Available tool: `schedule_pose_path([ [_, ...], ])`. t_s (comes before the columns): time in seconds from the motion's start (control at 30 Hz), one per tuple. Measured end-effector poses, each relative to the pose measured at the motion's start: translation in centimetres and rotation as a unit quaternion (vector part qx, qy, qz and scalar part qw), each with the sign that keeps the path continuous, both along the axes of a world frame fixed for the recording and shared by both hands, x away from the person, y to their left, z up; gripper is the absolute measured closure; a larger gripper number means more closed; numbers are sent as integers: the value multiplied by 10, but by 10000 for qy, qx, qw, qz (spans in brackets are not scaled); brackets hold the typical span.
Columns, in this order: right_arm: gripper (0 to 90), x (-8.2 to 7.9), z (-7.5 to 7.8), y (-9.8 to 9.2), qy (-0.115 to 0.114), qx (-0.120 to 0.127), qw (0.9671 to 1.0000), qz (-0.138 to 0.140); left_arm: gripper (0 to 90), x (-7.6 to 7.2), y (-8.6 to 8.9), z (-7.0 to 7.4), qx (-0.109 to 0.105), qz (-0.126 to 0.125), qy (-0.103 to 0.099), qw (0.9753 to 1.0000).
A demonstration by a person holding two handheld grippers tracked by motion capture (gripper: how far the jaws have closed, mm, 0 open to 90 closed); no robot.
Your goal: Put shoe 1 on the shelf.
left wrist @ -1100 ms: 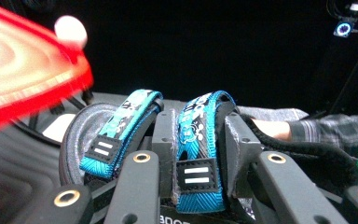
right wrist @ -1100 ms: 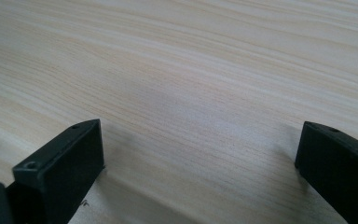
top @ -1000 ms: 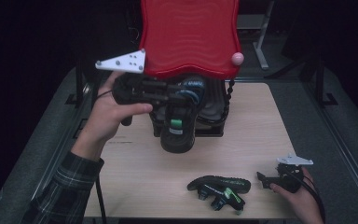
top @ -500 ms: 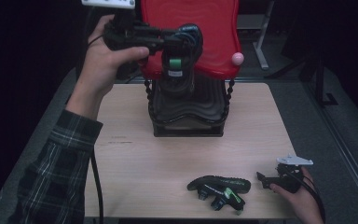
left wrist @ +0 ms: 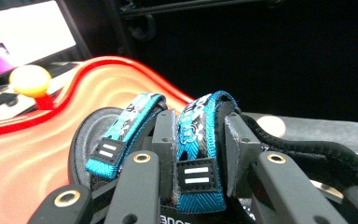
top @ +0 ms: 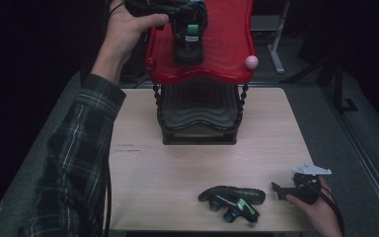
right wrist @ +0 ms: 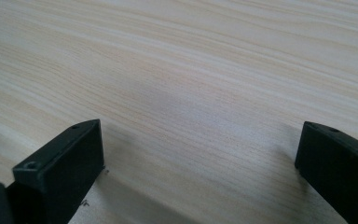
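Pale wood table (top: 143,163) here, light grain running across it — the right gripper view shows that grain (right wrist: 191,93) close up. Toward the far edge, in the middle, stands a two-tier rack (top: 200,123): black ribbed lower shelf, red wavy tray (top: 227,44) on top, beaded posts between. Near the front edge lies a black sandal with green markings (top: 232,200) — flat on the wood, well apart from the rack.
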State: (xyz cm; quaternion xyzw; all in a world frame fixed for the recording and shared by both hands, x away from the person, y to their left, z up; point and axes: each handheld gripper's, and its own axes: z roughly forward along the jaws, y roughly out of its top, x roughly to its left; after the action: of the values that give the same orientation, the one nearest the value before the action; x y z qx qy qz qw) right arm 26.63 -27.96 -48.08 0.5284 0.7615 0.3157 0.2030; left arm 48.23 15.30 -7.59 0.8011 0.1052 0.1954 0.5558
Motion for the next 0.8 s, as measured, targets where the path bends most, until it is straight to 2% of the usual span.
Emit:
schedule_pose_path([
  [0.17,6,0,0,0,-2,0,10000,14,692,22,-2,-1,109,168,-118,9997],
  [0.33,6,0,0,0,-4,0,10000,13,692,31,-3,-11,162,177,-113,9996],
  [0.43,6,0,0,0,-2,-1,10000,21,692,32,-2,-19,269,185,-109,9994],
  [0.57,6,0,0,0,-1,-1,10000,22,691,28,1,-31,194,99,-73,9997],
  [0.7,6,0,0,0,-3,-2,10000,24,689,26,4,-37,109,107,-59,9999],
  [0.77,6,0,0,0,-1,-2,10000,23,675,27,7,-37,26,81,78,9999],
  [0.8,6,0,0,0,-1,-1,10000,20,636,26,7,-36,24,148,86,9999],
])
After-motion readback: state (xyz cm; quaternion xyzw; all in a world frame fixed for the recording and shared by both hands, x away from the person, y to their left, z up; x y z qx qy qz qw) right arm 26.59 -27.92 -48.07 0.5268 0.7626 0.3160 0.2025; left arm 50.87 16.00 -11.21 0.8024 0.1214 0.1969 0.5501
